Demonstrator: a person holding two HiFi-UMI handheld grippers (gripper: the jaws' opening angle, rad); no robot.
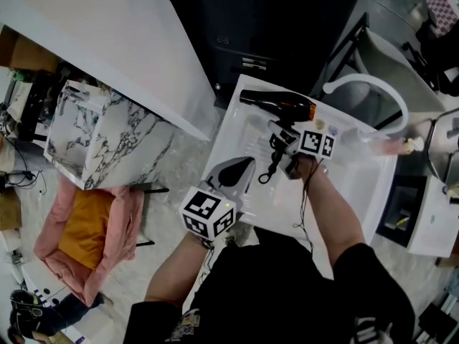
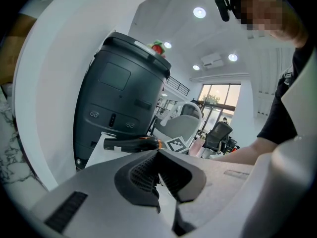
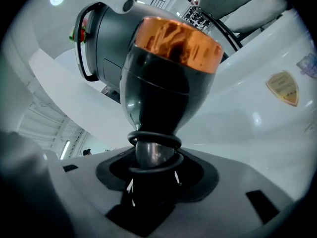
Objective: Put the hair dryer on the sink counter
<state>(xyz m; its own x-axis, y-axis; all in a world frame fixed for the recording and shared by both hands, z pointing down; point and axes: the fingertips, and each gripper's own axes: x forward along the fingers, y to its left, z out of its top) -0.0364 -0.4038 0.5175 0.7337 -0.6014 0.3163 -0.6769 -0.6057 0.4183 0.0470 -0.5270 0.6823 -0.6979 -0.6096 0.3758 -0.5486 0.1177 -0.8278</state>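
The black hair dryer [image 1: 280, 104] with a copper band lies level over the far left corner of the white sink counter [image 1: 358, 185]; I cannot tell whether it rests on it. My right gripper [image 1: 281, 133] is shut on its handle, and the black cord [image 1: 271, 165] hangs down in a loop. In the right gripper view the hair dryer [image 3: 168, 68] fills the frame, its handle clamped in the right gripper [image 3: 151, 182]. My left gripper [image 1: 244, 167] hovers at the counter's left front, jaws together and holding nothing. The left gripper [image 2: 159, 175] faces the hair dryer [image 2: 131, 144] beyond.
A white arched faucet [image 1: 373, 84] stands at the counter's far right. A large dark unit [image 2: 119, 103] stands behind the counter. On the floor to the left are a marble box [image 1: 100, 135] and a pink chair [image 1: 86, 242] with an orange cushion.
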